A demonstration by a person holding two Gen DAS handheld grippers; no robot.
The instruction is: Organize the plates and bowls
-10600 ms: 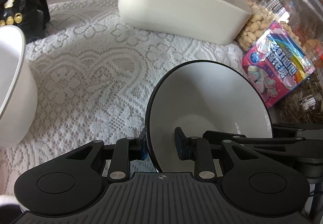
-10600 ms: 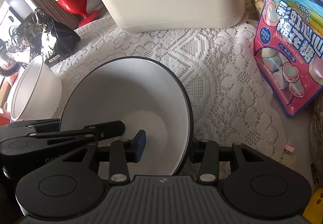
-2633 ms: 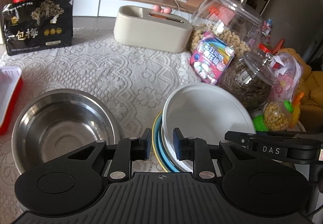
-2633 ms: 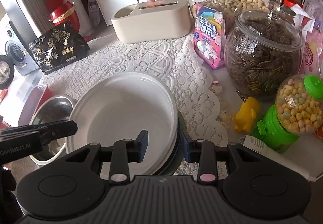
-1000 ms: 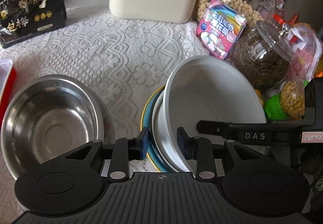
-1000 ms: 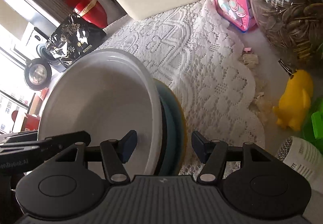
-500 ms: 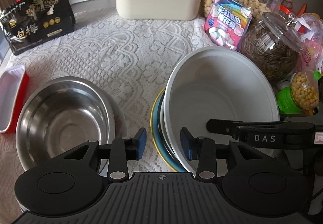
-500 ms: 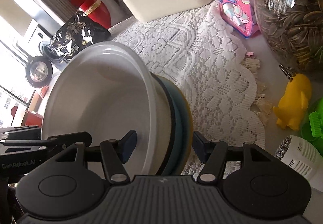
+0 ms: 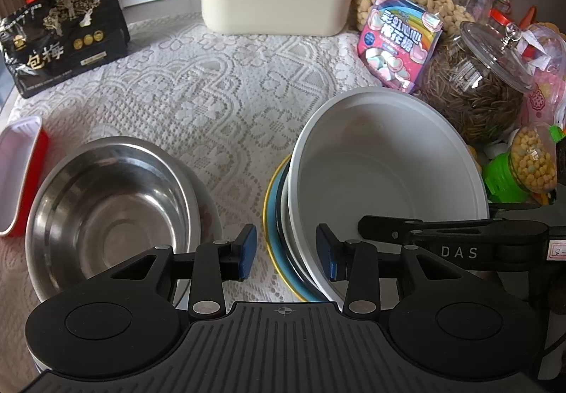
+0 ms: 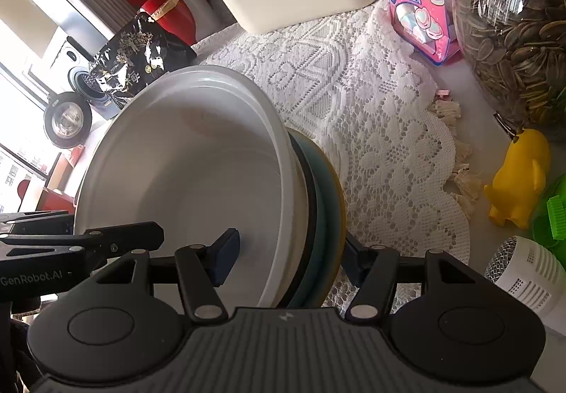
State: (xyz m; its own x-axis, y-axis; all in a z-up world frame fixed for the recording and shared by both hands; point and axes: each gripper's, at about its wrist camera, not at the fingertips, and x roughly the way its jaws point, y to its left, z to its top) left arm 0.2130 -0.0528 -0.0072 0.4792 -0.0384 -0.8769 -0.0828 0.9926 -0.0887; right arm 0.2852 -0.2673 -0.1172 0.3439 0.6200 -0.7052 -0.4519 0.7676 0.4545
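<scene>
a lace-covered table (image 9: 219,92) crowded with snack jars; the white bowl (image 9: 382,163) sits nested on a stack of plates (image 9: 274,216) at its right side. the left gripper (image 9: 286,251) stands apart astride the stack's rim, pads clear; the right gripper (image 10: 290,251) also straddles it, grip unclear. the steel bowl (image 9: 106,209) alongside looks left to stack.

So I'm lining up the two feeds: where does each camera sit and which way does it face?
Left wrist: on the left hand-held gripper, looking down across the steel bowl and white bowl; the right gripper's finger crosses at right.
Right wrist: on the right hand-held gripper, looking down over the white bowl's right rim; the left gripper's finger shows at left.
Shared: white bowl, marshmallow bag, seed jar.
</scene>
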